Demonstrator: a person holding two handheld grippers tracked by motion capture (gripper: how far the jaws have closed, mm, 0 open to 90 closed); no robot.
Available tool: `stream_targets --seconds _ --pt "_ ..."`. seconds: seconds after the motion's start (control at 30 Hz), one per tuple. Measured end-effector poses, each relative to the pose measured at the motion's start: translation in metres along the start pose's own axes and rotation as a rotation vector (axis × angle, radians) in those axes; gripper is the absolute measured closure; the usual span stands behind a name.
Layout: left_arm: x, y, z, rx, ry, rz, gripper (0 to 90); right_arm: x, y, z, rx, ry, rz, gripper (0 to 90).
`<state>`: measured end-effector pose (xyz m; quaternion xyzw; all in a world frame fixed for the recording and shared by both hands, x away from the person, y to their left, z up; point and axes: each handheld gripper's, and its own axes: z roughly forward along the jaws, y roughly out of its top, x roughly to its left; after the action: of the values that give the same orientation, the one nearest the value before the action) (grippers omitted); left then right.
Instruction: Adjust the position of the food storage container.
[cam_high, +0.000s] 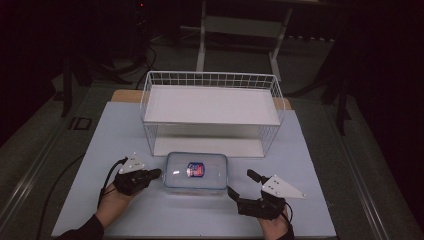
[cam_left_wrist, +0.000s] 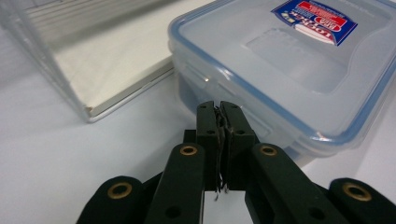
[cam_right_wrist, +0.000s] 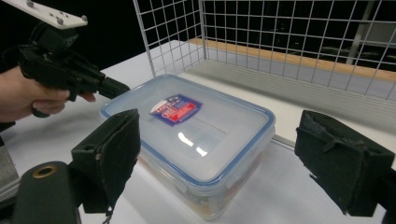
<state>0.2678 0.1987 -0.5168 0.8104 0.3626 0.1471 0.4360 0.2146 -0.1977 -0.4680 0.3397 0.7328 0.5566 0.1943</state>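
Clear plastic lidded box (cam_high: 196, 172) at desk (cam_high: 115, 130) centre, near wire shelf rack (cam_high: 210, 107). Left gripper (cam_high: 156, 173), jaws closed, against box's left end; right gripper (cam_high: 241, 184), jaws wide open, near right corner, prob. for two-sided handling.

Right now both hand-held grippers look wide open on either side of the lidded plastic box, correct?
Not quite. The right hand-held gripper is wide open, but the left hand-held gripper is shut, its jaws pressed together beside the plastic box, as the left gripper view shows.
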Motion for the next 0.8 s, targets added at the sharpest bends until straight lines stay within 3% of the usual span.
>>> stream_targets --seconds 0.07,0.17,0.37,0.57,0.77,0.8 --pt "-0.002 0.001 0.004 0.009 -0.01 0.011 88.5 0.0 0.0 0.0 0.0 -0.003 -0.001 14.1" --pt "-0.003 0.002 0.004 -0.014 -0.017 -0.01 88.5 0.0 0.0 0.001 0.011 -0.008 -0.016 14.1" --pt "-0.008 0.005 0.008 -0.011 -0.047 -0.014 88.5 0.0 -0.001 0.001 0.012 0.005 -0.026 15.1" --pt "-0.017 0.012 0.018 -0.006 -0.052 0.013 88.4 0.003 -0.001 0.005 0.016 0.01 -0.052 15.1" --pt "-0.022 0.018 0.027 -0.012 -0.062 0.014 87.9 0.004 -0.002 0.005 0.023 0.009 -0.068 15.1" --pt "-0.021 0.018 0.027 -0.016 -0.045 0.013 85.2 0.003 -0.002 0.004 0.02 0.007 -0.071 15.1"
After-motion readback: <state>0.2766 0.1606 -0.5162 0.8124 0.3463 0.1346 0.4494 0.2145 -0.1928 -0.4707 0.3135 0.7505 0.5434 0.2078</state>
